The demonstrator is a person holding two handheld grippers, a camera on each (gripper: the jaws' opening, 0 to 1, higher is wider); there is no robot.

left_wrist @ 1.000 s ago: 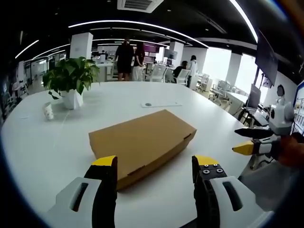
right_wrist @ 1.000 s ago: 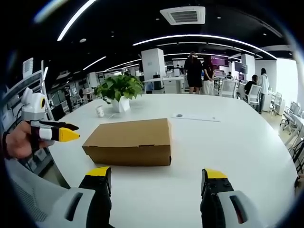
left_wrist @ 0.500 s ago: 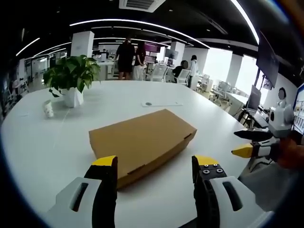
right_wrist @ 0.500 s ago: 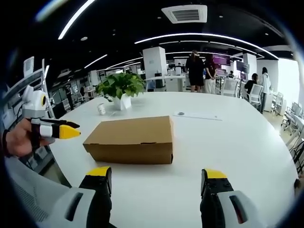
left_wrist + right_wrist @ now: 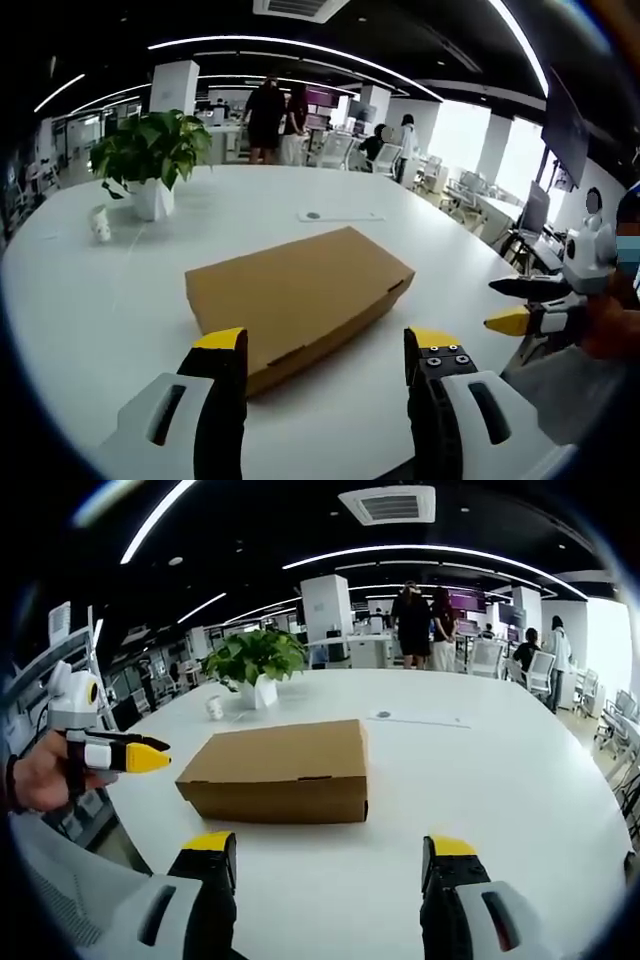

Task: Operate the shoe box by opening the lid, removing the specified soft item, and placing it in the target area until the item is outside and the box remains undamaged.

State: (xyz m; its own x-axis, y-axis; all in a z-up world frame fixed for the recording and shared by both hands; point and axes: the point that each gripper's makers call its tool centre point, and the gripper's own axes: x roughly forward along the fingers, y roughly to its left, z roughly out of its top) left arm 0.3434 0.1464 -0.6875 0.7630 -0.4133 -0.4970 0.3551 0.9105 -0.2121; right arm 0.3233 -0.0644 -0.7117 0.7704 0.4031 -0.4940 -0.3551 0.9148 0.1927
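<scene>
A closed brown cardboard shoe box [image 5: 298,296] lies flat on the white table [image 5: 90,300], its lid down. My left gripper [image 5: 325,352] stands open just in front of the box's near corner. In the right gripper view the same box [image 5: 277,768] sits a little ahead, and my right gripper [image 5: 330,852] is open with nothing between its jaws. The right gripper [image 5: 520,305] also comes in from the right of the left gripper view, held by a hand. The left gripper [image 5: 125,753] enters the right gripper view from the left. The box's contents are hidden.
A potted green plant [image 5: 148,160] in a white pot stands at the far left of the table, with a small white object [image 5: 98,222] beside it. A flat white sheet [image 5: 338,216] lies beyond the box. People stand far back among office desks and chairs.
Both views have drifted slightly with the hands. The box has stayed put with its lid closed, and both grippers remain open.
</scene>
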